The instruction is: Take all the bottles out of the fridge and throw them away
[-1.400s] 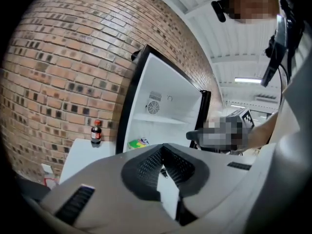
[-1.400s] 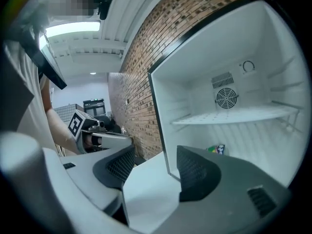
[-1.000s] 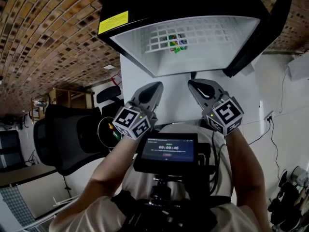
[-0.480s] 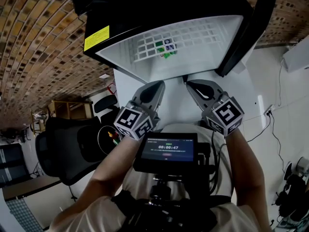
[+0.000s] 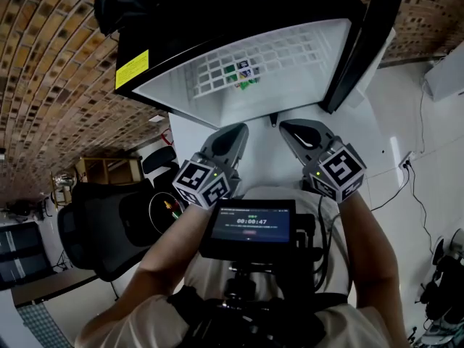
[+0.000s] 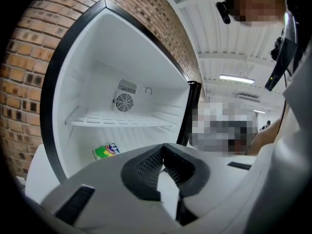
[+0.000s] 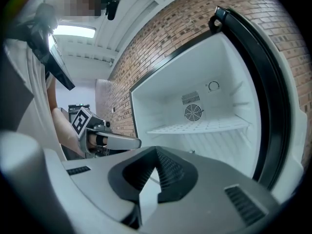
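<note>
The small black fridge [image 5: 145, 27] stands open ahead, its white inside lit. One bottle [image 5: 243, 74] with a green and blue label shows through the wire shelf [image 5: 290, 49]. In the left gripper view the bottle [image 6: 106, 151] lies on the fridge floor under the shelf [image 6: 117, 122]. My left gripper [image 5: 235, 131] and right gripper [image 5: 289, 127] hover side by side in front of the opening, short of the inside. Both are shut with nothing between the jaws, as the left gripper [image 6: 164, 155] and right gripper [image 7: 156, 162] show in their own views.
The black fridge door [image 5: 371, 35] swings out at the right. A fan grille [image 7: 193, 112] sits on the fridge's back wall. A black office chair [image 5: 94, 223] stands to the left, brick wall [image 5: 51, 85] beside the fridge, and cables [image 5: 409, 194] run over the floor at right.
Both grippers have edged closer to the fridge opening, and the fridge has slid left and up in the head view. Both stay shut and empty.
</note>
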### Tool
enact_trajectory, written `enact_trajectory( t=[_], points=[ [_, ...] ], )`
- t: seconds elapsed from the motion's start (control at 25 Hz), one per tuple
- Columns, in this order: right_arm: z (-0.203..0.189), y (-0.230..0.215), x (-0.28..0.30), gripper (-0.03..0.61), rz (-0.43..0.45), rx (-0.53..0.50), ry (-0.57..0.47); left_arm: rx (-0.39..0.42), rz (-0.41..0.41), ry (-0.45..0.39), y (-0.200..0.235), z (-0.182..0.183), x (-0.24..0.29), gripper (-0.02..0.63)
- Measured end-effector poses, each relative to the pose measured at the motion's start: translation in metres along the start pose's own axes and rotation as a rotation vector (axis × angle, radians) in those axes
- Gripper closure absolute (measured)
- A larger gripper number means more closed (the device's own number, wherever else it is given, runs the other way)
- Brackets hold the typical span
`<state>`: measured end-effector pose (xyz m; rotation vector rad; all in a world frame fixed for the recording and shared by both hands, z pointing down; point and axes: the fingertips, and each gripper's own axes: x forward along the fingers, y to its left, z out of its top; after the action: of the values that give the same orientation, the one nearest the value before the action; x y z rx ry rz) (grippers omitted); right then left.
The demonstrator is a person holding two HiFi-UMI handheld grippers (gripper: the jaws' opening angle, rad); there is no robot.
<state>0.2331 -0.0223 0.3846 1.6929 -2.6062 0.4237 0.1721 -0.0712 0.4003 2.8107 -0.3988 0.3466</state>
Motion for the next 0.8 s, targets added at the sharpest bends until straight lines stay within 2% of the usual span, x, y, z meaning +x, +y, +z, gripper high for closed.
enact_trajectory(
  t=[0.12, 0.36, 0.64, 0.8],
  points=[
    [-0.003, -0.004, -0.002, 0.575, -0.008, 0.006, 0.0, -0.009, 0.005, 0.022, 0.001, -0.005, 0.005, 0.609],
    [-0.014, -0.004, -0.004, 0.575, -0.001, 0.041, 0.012, -0.014, 0.122, 0.051, 0.032, -0.02, 0.02, 0.606],
    [-0.032, -0.023, -0.008, 0.575, -0.078, 0.112, 0.014, 0.048, 0.222, 0.179, 0.07, -0.05, 0.065, 0.581],
    [-0.037, -0.031, -0.022, 0.575, -0.103, 0.166, -0.007, 0.025, 0.266, 0.253, 0.097, -0.067, 0.095, 0.507]
  ],
)
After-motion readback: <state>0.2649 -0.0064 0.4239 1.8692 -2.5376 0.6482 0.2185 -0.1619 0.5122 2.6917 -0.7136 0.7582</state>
